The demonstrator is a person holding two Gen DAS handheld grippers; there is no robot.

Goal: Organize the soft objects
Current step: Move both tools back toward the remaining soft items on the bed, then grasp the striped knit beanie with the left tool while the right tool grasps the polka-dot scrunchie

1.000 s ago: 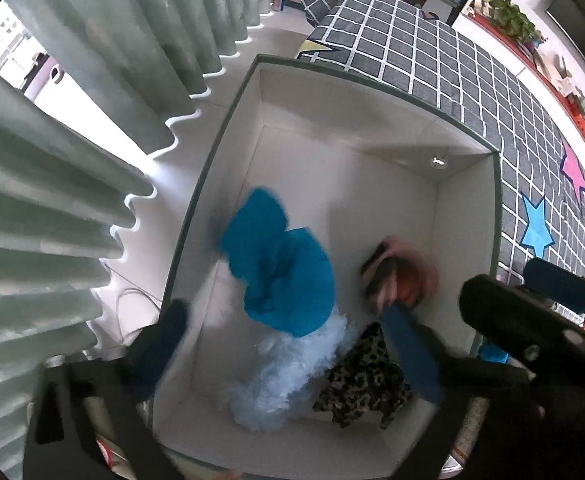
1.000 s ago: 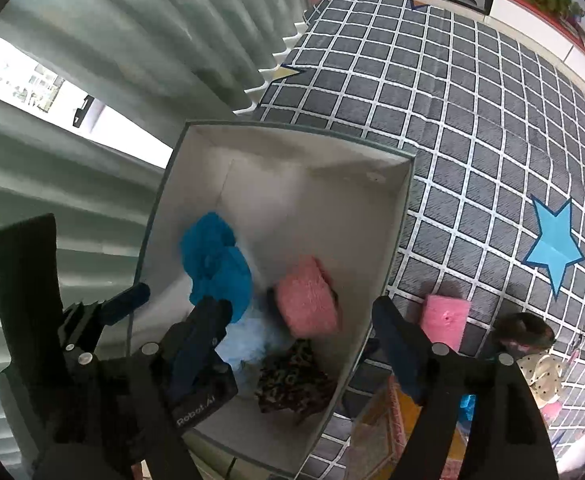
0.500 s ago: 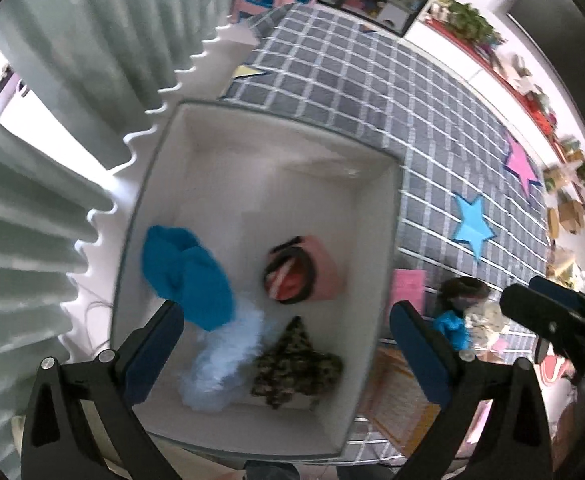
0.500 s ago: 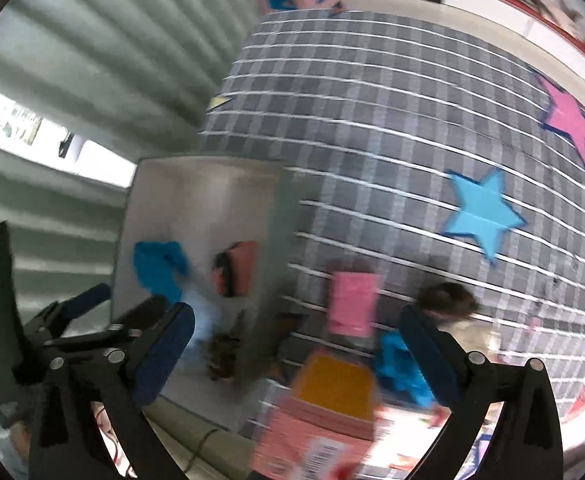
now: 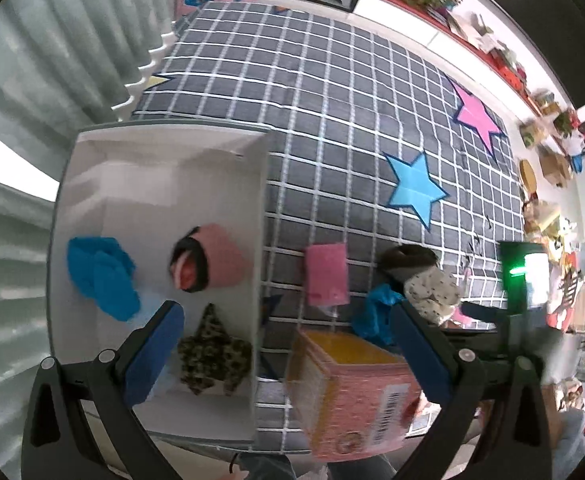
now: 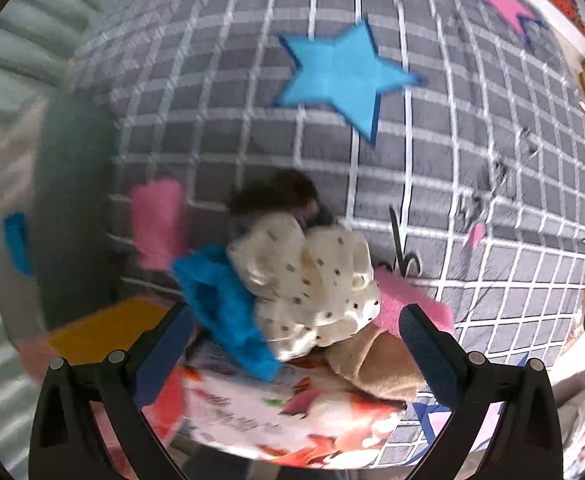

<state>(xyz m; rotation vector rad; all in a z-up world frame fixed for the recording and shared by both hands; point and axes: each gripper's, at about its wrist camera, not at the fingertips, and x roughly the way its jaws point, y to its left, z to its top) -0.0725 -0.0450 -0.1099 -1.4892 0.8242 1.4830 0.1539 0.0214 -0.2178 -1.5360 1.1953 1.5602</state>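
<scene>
The left gripper (image 5: 288, 344) hangs over the edge of the white box (image 5: 258, 216), its blue pads spread wide with nothing between them. Inside the box lie a bright blue cloth (image 5: 102, 276), a pink roll with a dark opening (image 5: 208, 258) and a leopard-print scrunchie (image 5: 212, 354); a pale blue fluffy piece (image 5: 150, 304) is mostly hidden behind the left pad.

On the checked grey bedcover (image 5: 332, 120) outside the box lie a pink sponge-like pad (image 5: 326, 274) and a pile: a dark fuzzy item (image 6: 276, 192), a cream dotted scrunchie (image 6: 312, 276) and a crumpled blue cloth (image 6: 224, 304). The pink-and-orange carton (image 5: 348, 384) stands close to the lens and covers the bedcover behind it.

The right gripper (image 6: 296, 348) is over that pile, its jaws having just opened fully, and nothing is clamped; the cream scrunchie lies in the gap below. The right wrist view is smeared by motion: the box is only a dark blur at the left, and a tan soft thing (image 6: 372, 360) and a printed red-and-white sheet (image 6: 292, 412) are hard to identify. A second pink piece (image 6: 408, 308) peeks out, partly covered.
</scene>
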